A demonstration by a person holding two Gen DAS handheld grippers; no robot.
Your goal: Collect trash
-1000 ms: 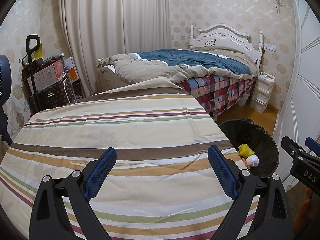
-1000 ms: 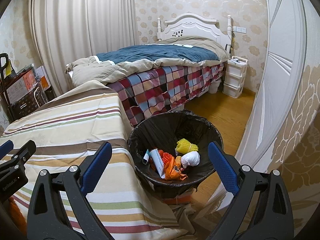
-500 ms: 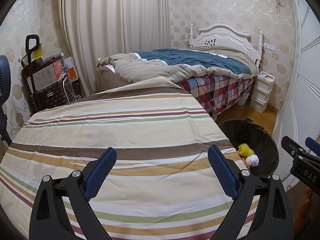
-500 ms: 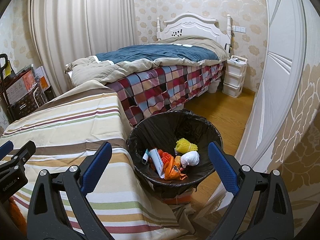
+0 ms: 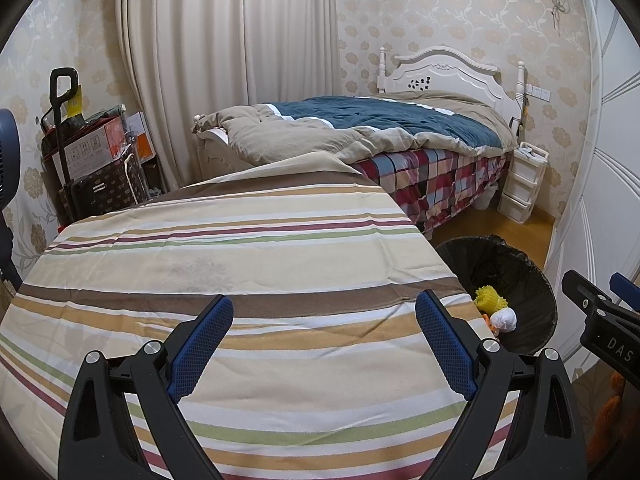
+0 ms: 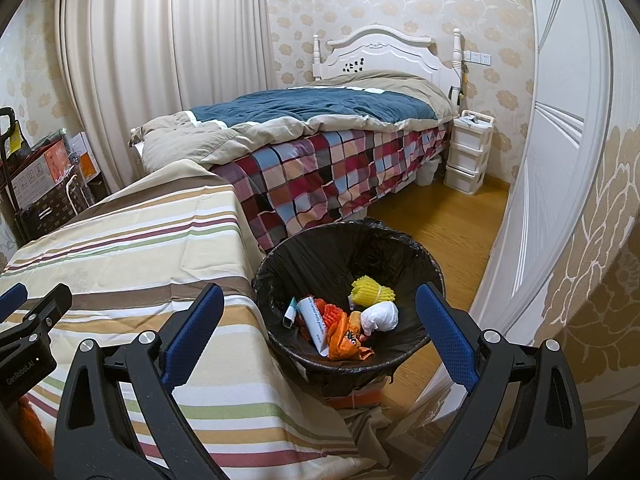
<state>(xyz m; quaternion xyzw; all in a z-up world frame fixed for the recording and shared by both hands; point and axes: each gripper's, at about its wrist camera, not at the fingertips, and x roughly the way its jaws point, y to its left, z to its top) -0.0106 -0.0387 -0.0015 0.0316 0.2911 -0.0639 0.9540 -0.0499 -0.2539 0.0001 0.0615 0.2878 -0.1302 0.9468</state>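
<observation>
1. While you hold it over the striped cloth (image 5: 240,264), your left gripper (image 5: 324,344) has its jaws spread wide, nothing between them.
2. Your right gripper (image 6: 320,328) is equally wide open and empty; the bin (image 6: 416,248) sits between and just ahead of its fingers.
3. Trash lies in the bin bottom: yellow foam net (image 6: 370,290), white wad (image 6: 380,317), orange wrapper (image 6: 340,336), a white tube (image 6: 314,320), all touching in one pile.
4. From the left view, the bin (image 5: 532,292) is right of the right finger, beside the cloth edge.
5. Bed (image 6: 320,120) is well ahead of both jaws.
</observation>
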